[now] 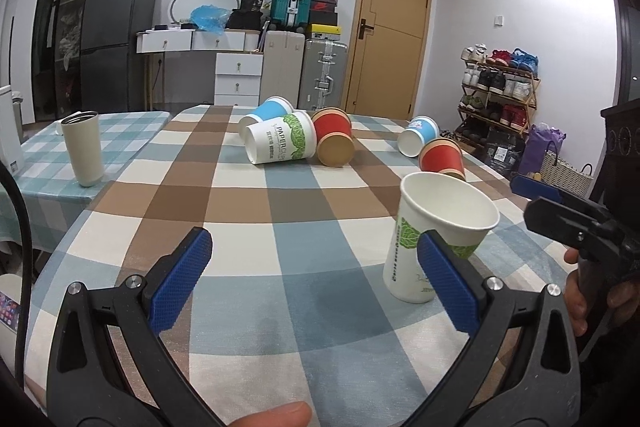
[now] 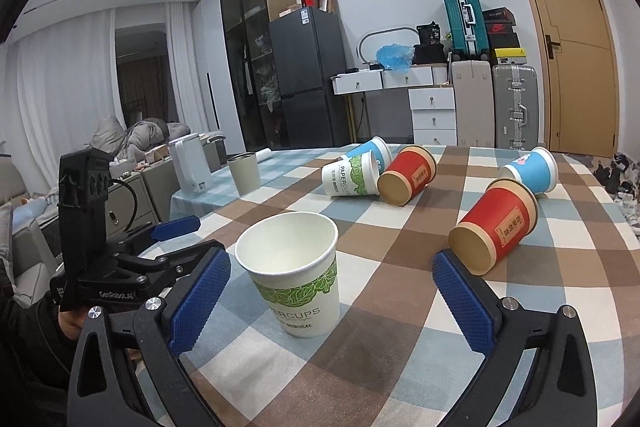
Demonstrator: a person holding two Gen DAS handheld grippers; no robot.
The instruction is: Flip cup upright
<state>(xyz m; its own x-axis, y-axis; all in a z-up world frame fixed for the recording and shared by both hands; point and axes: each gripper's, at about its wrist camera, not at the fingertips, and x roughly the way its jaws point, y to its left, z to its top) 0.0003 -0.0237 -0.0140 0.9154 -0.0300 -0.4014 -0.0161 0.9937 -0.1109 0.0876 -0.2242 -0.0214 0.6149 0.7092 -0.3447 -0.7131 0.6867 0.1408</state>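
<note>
While both sets of jaws stand spread and grip nothing, the white-and-green paper cup point(image 2: 294, 273) stands upright on the checked tabletop point(image 2: 400, 347) between the right gripper's point(image 2: 332, 297) jaws, nearer their left pad

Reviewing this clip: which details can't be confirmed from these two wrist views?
- Upright white cup: lower right side covered by the left tool's finger in the left view.
- Far blue cup: mostly behind the lying white cup, both views.
- Red cup label: too small to read.
- Right tool: handle cut off by frame edge.
</note>
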